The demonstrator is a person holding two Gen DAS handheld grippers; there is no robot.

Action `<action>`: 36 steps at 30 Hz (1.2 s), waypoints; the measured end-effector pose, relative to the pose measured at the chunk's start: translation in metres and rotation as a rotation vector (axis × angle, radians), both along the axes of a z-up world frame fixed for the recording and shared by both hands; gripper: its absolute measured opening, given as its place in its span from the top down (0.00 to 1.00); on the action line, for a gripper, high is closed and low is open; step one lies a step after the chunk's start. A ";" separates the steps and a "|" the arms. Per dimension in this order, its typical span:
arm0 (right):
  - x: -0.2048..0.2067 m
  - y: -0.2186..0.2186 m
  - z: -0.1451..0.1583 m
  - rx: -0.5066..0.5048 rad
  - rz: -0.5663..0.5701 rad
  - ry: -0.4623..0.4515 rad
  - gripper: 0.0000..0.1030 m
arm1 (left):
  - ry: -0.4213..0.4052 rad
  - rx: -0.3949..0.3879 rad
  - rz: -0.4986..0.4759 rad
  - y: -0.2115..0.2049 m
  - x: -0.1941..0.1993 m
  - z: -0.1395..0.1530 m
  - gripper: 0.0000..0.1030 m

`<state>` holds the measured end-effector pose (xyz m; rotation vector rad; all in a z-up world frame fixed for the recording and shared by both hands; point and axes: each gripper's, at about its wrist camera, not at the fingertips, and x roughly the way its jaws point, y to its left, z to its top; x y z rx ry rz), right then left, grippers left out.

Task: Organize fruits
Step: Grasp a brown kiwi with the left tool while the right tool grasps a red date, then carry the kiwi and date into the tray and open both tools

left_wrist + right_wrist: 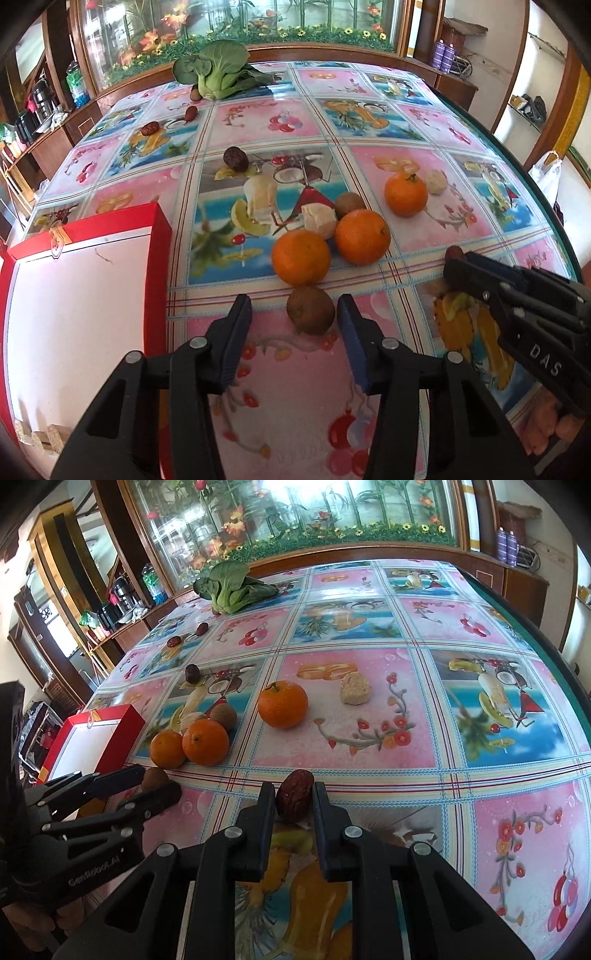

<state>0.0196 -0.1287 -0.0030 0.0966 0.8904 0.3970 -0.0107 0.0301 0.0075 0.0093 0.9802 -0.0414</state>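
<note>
Spread wide, the left claw (294,321) brackets a kiwi (311,311) resting on the counter (424,229), nothing gripped yet; the red box (74,314) is seen just left. Rightward, a red date (294,794) is pinched by the right claw (294,797). Closing should be centred and gentle.

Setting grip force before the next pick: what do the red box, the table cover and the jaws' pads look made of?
Red box: looks like glossy cardboard with a matte white lining; thin, sharp-folded walls. Table cover: printed sheet under a shiny, probably plastic or glass, layer; it mirrors the window. Left gripper pads: dark blue, finely ribbed, likely rubber.
</note>
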 end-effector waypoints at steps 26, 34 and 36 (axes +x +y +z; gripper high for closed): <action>-0.011 -0.005 0.019 0.082 0.000 -0.140 0.82 | -0.167 -0.074 0.004 0.026 -0.072 0.053 0.74; -0.032 0.037 0.029 0.211 0.089 -0.131 0.82 | -0.253 -0.084 0.131 0.094 -0.107 0.078 0.74; -0.040 0.069 0.035 0.220 0.152 -0.131 0.82 | -0.268 -0.079 0.174 0.113 -0.115 0.080 0.74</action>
